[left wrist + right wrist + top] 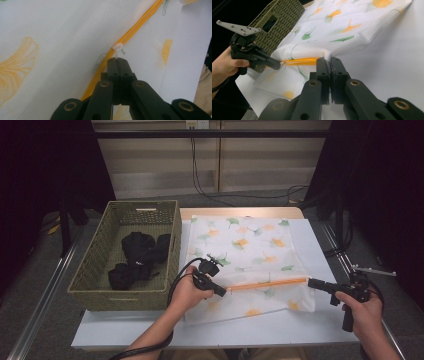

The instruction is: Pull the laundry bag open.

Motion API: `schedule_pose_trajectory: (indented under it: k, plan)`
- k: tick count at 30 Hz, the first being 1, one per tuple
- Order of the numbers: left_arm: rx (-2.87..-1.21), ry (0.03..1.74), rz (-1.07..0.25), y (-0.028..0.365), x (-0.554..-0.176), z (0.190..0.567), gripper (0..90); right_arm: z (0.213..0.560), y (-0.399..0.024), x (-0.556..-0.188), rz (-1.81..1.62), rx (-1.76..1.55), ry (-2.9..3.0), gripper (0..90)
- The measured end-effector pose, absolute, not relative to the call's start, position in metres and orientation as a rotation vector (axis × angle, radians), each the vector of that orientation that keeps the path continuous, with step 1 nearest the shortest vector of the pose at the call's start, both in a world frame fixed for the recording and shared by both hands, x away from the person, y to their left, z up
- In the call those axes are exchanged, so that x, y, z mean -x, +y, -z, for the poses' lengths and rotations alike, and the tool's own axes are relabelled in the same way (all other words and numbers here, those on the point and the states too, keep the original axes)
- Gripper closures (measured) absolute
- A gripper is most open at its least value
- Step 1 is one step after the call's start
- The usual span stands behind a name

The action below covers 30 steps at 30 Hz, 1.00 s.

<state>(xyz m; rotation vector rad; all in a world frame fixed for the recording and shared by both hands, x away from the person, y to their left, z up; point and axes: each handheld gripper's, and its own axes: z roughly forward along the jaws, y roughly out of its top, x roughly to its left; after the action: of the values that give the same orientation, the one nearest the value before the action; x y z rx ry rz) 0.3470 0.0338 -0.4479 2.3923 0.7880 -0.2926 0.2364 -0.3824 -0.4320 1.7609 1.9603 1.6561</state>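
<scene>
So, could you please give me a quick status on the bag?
Left gripper shut on zipper pull. Right gripper shut on bag edge. Zipper taut between them. Nothing in the way.

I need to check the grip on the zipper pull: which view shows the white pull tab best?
The left gripper view: the white pull tab sits close up on the orange zipper, pinched by the shut left gripper. The high view and the right gripper view show the gripper's tip at the zipper's end, but the tab is too small to make out.

White bag [250,250] with orange-green leaf print, orange zipper [267,283]; olive basket [95,265]
</scene>
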Motion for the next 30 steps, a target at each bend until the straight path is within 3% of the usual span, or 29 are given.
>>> schedule_pose_trajectory:
  k: [30]
  plan:
    - [-2.426,0.763,0.293,0.043,-0.344,0.423,90.0,0.43,-0.389,-0.236,-1.679,-1.778,1.907,87.3]
